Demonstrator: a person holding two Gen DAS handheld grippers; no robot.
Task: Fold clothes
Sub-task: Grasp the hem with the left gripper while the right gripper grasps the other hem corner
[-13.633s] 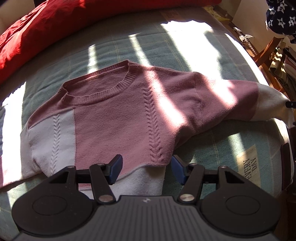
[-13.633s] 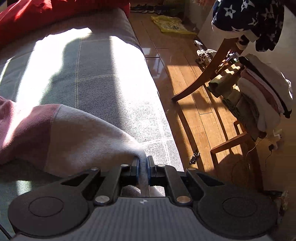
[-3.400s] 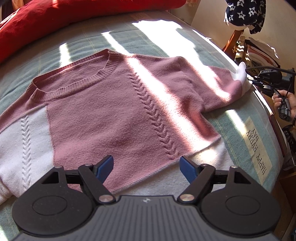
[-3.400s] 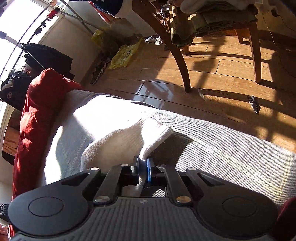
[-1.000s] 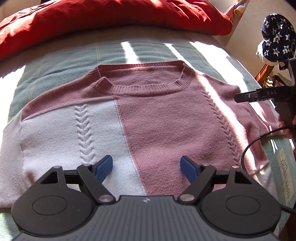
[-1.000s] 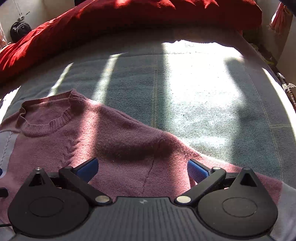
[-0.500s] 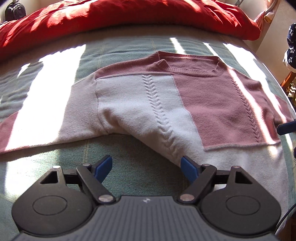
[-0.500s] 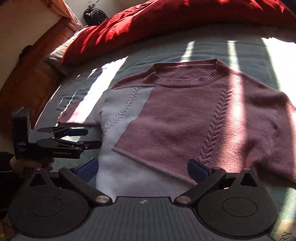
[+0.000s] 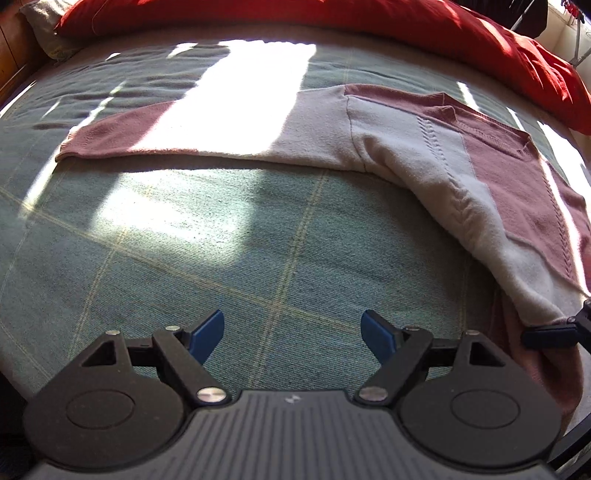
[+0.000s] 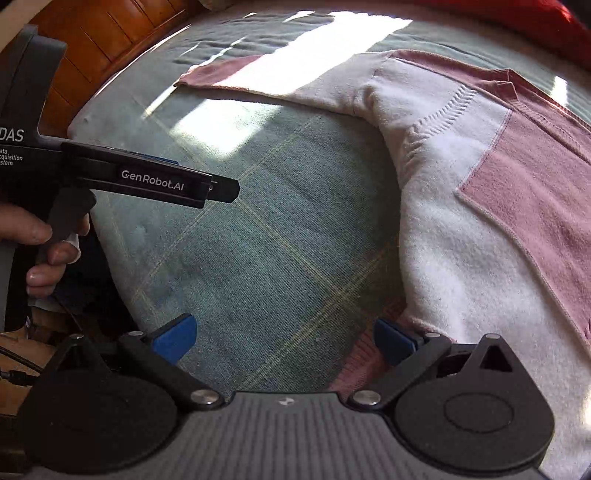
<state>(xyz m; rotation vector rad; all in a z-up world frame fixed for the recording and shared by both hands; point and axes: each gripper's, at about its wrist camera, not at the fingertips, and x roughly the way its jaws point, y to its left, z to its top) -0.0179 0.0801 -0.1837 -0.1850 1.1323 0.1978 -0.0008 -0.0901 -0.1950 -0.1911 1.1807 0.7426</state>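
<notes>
Pink-and-white knit sweater lies spread on a green checked bedspread, its body toward the right of the bed and 1 long sleeve stretched out flat to the left, white near the shoulder and pink toward the cuff. Bands of sunlight fall across the sleeve and the cover. A red duvet is bunched along the far edge of the bed.

From the left wrist camera, the left gripper hovers over bare bedspread with its 2 blue-padded fingers spread wide and nothing between them; the sweater's lower white edge hangs off to its right. At the right border of that view a black finger of the right gripper sits at the sweater's bottom corner.

From the right wrist camera, the right gripper is also fully spread and holds nothing. Its right blue pad sits just beside the sweater's hem, where the white panel meets a pink ribbed edge; whether it touches the cloth cannot be told. The left gripper appears at the left of this view, side on, held by a hand on its black handle, with a wooden headboard behind it.
</notes>
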